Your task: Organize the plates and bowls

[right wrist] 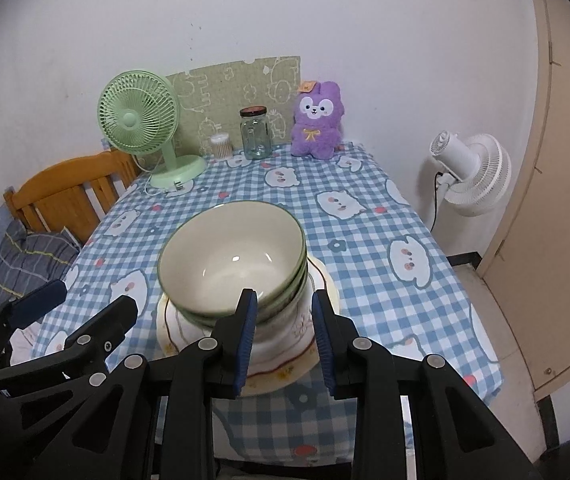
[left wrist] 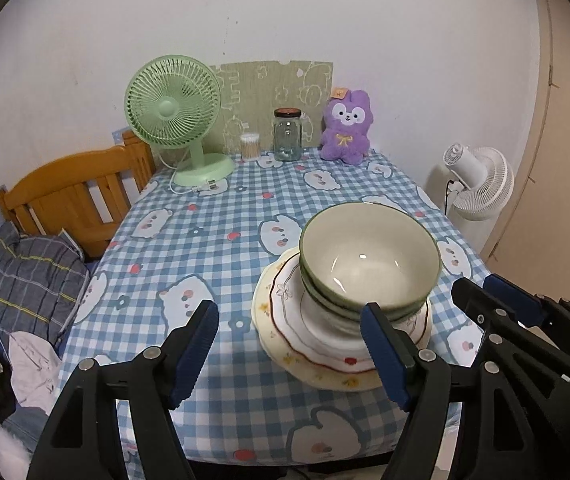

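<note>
1. The table (left wrist: 213, 240), under a blue checked cloth, carries everything. I see one stack near its front edge, right of centre in the left wrist view.
2. At the far edge stand a green fan (left wrist: 173, 116), a glass jar (left wrist: 287, 136) and a purple plush (left wrist: 347, 128), all well apart from the stack.
3. The plates (left wrist: 285, 320) lie at the bottom: a cream flowered one, then a red-rimmed white one on it.
4. The bowls (left wrist: 369, 260) sit nested on the plates, green-rimmed and upright. I judge the stacking essentially done.
5. My left gripper (left wrist: 289, 344) is spread wide and holds nothing; its right finger shows in front of the stack's near side, its left finger over bare cloth.
6. My right gripper (right wrist: 283, 328) is also unclenched and empty, its fingers in front of the stack's near right side, just below the bowl rims. I cannot tell whether a pad touches the crockery.
7. To finish well, I would back both grippers straight toward me, keeping the fingers apart, so that no pad catches a bowl rim and tips the pile.
</note>
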A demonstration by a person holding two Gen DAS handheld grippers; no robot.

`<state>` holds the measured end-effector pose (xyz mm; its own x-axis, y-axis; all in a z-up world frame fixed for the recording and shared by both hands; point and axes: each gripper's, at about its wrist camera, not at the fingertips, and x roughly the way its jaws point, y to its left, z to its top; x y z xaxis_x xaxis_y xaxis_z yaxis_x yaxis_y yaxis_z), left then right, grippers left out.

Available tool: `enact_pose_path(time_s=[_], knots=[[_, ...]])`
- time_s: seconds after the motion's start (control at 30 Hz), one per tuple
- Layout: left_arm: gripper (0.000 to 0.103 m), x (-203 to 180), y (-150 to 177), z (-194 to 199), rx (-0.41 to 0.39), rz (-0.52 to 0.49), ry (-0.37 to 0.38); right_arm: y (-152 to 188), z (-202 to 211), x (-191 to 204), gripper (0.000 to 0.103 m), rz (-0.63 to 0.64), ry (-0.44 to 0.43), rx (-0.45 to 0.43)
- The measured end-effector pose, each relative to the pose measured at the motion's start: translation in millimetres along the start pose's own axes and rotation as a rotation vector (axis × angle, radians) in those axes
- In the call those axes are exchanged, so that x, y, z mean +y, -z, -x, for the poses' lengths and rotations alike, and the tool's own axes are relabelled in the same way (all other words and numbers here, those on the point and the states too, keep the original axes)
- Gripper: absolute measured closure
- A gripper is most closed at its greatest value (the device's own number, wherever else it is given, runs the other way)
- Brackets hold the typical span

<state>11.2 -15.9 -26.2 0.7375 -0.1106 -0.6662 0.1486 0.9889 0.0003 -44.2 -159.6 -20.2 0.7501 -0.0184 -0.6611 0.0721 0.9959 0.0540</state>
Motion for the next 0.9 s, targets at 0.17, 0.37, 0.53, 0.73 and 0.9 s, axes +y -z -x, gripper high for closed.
enact_pose_path(time_s=[0.17,0.37,0.53,0.73,0.9], knots=[[0.025,3.5,12.9,10.7,-0.032,0.017,-0.003,11.6,15.2,-3.1,0.052,0.005,0.024,-0.050],[0.023,4.1,29.0,22.7,-0.065,0.016,-0.014,25.6,28.0,-4.9,0.045,0.009,0.025,-0.085],[0.021,1.1,39.7,30.0,-0.098,0.004,-0.030,36.8,34.0,-8.0,0.044,0.003,0.013,-0.095],[0.020,-0.6,49.7,33.8,-0.120,-0.006,-0.030,46.7,38.9,-8.5,0.043,0.023,0.021,-0.113],[0.020,-0.2,53.0,35.4,-0.127,0.003,-0.033,50.1,38.7,-9.9,0.043,0.019,0.010,-0.111]])
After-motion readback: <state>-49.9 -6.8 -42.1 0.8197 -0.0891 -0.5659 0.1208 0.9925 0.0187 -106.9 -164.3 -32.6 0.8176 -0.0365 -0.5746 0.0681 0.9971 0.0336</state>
